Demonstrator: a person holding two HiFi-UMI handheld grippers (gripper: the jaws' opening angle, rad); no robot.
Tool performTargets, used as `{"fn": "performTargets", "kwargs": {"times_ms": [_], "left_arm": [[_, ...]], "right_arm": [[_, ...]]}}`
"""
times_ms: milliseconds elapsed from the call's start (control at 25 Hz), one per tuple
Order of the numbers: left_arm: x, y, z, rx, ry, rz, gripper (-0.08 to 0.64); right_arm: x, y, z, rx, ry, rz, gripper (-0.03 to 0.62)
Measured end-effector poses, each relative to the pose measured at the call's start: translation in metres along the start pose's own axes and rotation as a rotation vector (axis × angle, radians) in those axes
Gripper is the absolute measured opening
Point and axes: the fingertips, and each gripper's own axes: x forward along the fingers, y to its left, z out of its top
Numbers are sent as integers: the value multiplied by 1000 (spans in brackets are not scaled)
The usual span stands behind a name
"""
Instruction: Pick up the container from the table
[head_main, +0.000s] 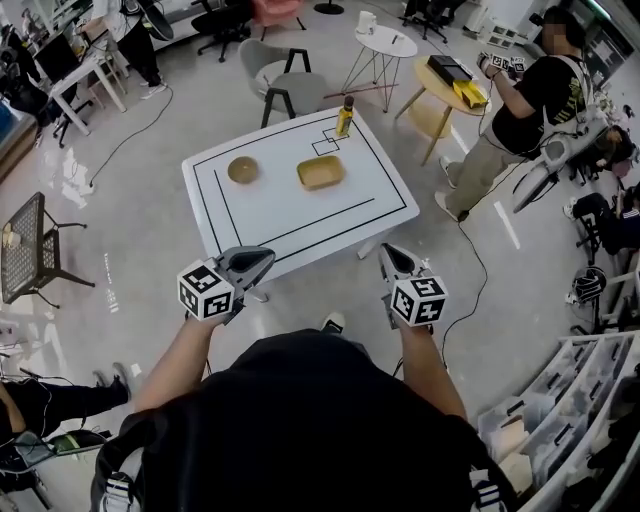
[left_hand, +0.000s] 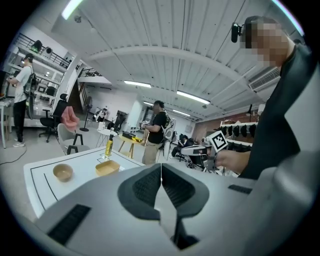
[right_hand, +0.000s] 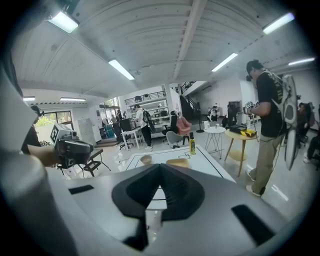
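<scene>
Right gripper view: right tool (right_hand: 160, 166), pressed together, clips container (right_hand: 178, 161); left tool (left_hand: 161, 166) also closed.

The worktop (head_main: 300, 205) is a smooth white board with a faint sheen, crossed by thin matt black lines that look like tape. Toward its far edge the container (head_main: 320, 172) looks like smooth yellow-tan plastic, dull rather than shiny. The bowl (head_main: 243, 170), nearer the left edge, has a matt tan surface; wood or plastic cannot be told. At the far corner the bottle (head_main: 345, 118) is glossy and yellow with a dark cap. The left hand-held gripper (left_hand: 161, 167) and right hand-held gripper (right_hand: 160, 167) have matt grey plastic shells, and their pads (left_hand: 147, 186) are dark, ribbed and rubbery. The marker cubes (head_main: 207, 291) carry matt black-and-white print. The floor (head_main: 130, 230) is pale grey with a gloss.
</scene>
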Motion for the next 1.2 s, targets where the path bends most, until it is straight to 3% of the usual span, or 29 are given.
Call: {"fn": "performTargets", "kwargs": {"times_ms": [560,1200], "left_arm": [[57,29,25,-4,14,89,8],[107,32,65,-16,-56,191,9]], "right_arm": [[35,-56,17,-5,34,61,5],[50,-113,38,-62,55,164,6]]}}
